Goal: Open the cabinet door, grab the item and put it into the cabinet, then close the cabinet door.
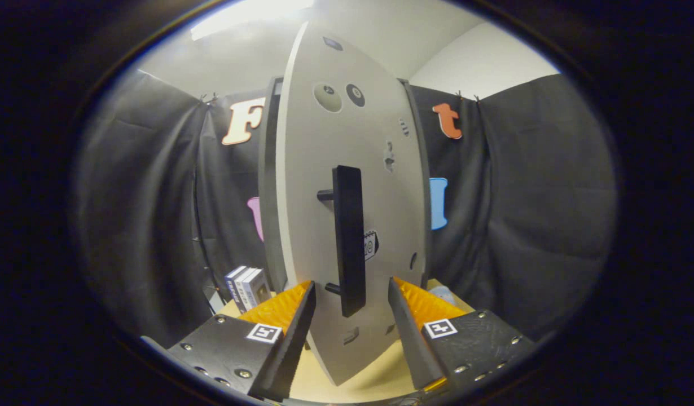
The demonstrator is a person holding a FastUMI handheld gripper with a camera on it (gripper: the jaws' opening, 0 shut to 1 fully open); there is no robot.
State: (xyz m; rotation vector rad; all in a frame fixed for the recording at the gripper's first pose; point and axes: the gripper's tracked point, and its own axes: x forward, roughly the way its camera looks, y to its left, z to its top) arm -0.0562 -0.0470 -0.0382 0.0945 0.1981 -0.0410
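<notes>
A: So, where's the gripper (351, 293)?
B: Fingers spread apart, straddling the cabinet door's (324, 186) black handle (348, 239) without touching.
A: The item?
B: Boxes (246, 287) on the bench (347, 378), left of the cabinet.

black cloth walls (550, 186); ceiling light (251, 14)

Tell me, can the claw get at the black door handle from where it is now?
Probably yes: the claw is open, the handle's lower end sits between its fingers, nothing in between.
</notes>
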